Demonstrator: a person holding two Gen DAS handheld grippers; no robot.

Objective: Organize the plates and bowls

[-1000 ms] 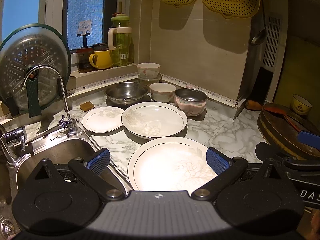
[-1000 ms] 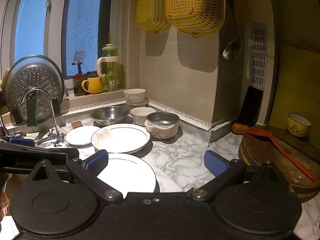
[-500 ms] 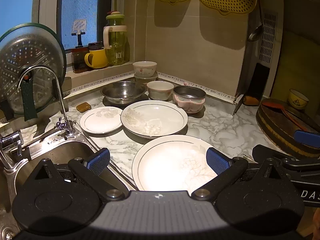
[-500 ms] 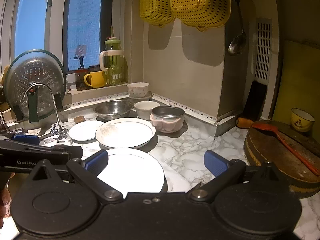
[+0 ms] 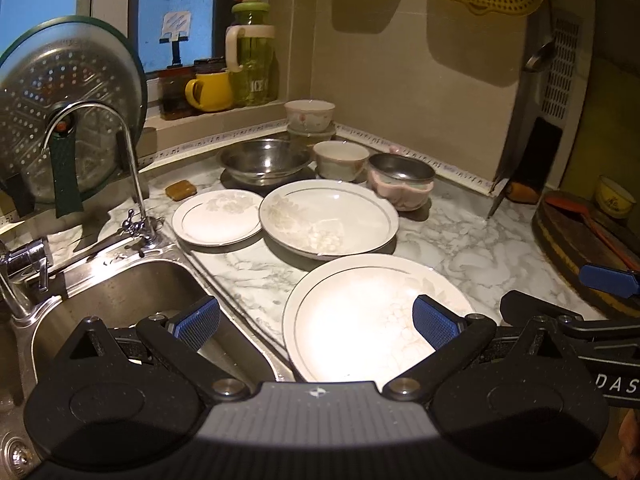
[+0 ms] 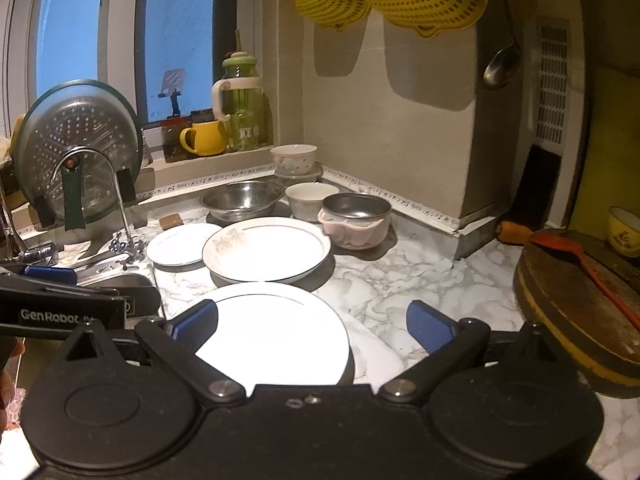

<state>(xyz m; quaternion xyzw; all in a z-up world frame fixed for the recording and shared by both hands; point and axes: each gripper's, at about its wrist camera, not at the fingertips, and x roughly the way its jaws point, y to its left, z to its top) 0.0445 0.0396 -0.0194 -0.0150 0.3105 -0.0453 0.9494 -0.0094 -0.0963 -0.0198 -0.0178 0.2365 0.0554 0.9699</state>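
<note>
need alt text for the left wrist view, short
Open left tongs hover over a large white plate at the near edge of a marble counter. Behind it lie a deep plate, a small plate and several bowls, with a steel sink to the left.

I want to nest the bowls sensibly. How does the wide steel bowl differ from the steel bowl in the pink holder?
The wide steel bowl is broader and shallower; the steel bowl in the pink holder is narrower.

The wide one sits straight on the counter; the other sits inside its pink holder.

The wide one stands nearer the faucet, the other nearer the wall corner.

Both are upright, bare metal.
</note>
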